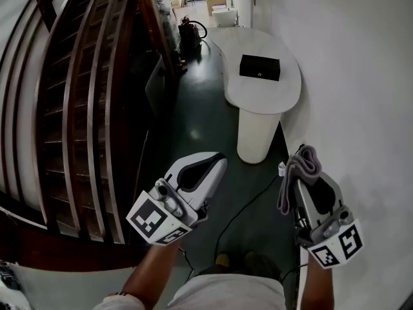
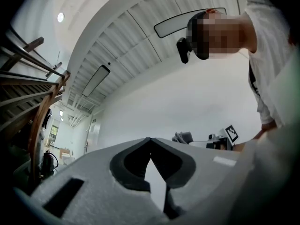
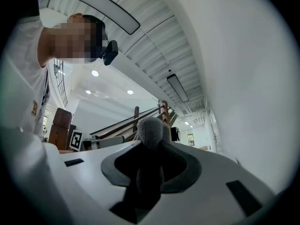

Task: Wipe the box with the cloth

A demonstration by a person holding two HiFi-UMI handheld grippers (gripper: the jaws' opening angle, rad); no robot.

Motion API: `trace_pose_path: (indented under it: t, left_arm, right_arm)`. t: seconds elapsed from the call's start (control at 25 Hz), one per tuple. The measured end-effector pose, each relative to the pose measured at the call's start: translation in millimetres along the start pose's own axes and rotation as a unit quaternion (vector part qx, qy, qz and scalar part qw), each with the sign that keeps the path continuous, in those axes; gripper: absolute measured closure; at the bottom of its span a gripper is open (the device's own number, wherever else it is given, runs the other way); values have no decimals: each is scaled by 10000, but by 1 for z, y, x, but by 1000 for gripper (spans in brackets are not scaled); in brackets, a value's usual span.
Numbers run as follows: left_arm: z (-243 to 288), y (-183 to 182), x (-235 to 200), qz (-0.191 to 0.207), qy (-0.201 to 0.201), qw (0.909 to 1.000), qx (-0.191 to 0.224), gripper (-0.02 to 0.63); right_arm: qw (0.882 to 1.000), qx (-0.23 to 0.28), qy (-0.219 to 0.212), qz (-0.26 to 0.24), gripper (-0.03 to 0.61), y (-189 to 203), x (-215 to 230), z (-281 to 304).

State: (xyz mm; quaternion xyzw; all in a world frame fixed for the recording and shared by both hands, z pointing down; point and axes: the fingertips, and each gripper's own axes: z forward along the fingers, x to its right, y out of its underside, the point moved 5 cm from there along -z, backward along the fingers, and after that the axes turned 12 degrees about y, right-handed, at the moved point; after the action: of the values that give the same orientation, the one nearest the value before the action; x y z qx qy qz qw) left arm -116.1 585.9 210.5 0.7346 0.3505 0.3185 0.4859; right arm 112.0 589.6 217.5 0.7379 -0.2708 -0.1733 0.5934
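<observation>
Far left of the head view is just the wooden staircase, not relevant; the left gripper sits lower centre, jaws pressed together with nothing between them, so we read it as the free one. The black box lies upper centre-right on the white table, well apart from both grippers, so we judge the step as carrying the cloth over, wiping not started. The right gripper at lower right is clamped on the grey cloth, a fold bulging past the tips and a tail hanging down its side. To do it well we'd say: walk in minding the floor cable, hold that clamp firm, lay the bulging fold flat on the lid, and let the closed left gripper brace the box's side so it likely won't slide
</observation>
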Motion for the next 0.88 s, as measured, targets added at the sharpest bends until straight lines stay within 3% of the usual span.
trace_pose_path:
  t: [0.44, 0.88]
  left_arm:
    - [10, 15, -57, -24, -27, 10000, -83, 598]
    - [97, 68, -159, 194, -210, 9992, -297, 598]
  right_arm:
    - [9998, -52, 192, -81, 479, 16, 27, 43]
    - [9999, 101, 138, -15, 479, 48, 150, 134]
